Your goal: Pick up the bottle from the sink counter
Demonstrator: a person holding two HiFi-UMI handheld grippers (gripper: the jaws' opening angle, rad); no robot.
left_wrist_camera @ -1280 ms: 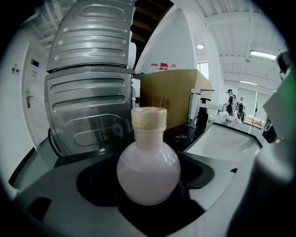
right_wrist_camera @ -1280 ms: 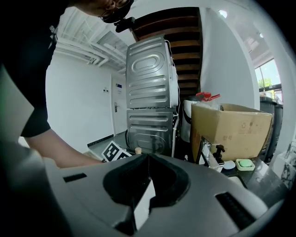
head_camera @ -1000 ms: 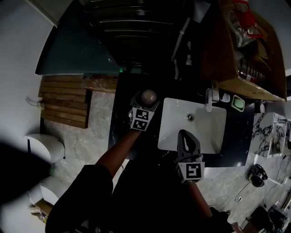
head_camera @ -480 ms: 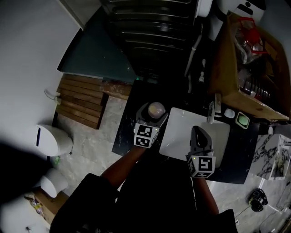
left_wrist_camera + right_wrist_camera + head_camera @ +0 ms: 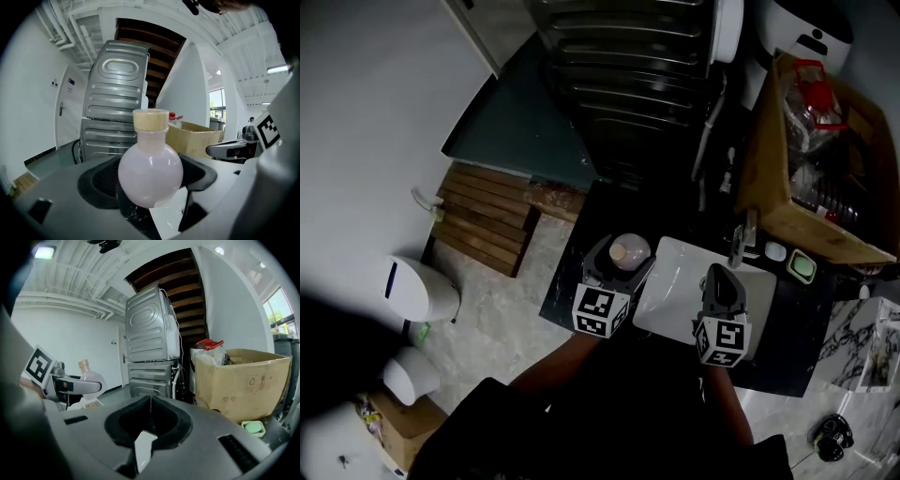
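Observation:
The bottle is a round pale pink flask with a tan cap, held upright between the jaws of my left gripper, which is shut on its belly. In the head view the bottle and left gripper hang over the dark counter, by the sink's left rim. My right gripper hovers over the white sink, shut and holding nothing; its jaws meet in a thin line. The right gripper view shows the bottle at the left.
Stacked grey washing machines stand behind the counter. A cardboard box with bagged items sits at the back right, a faucet and a green soap dish by the sink. Wooden slats and a white bin are on the floor, left.
The left gripper keeps its hold on the bottle. The head view has pulled back, so the counter and sink look smaller and both grippers stand higher above them.

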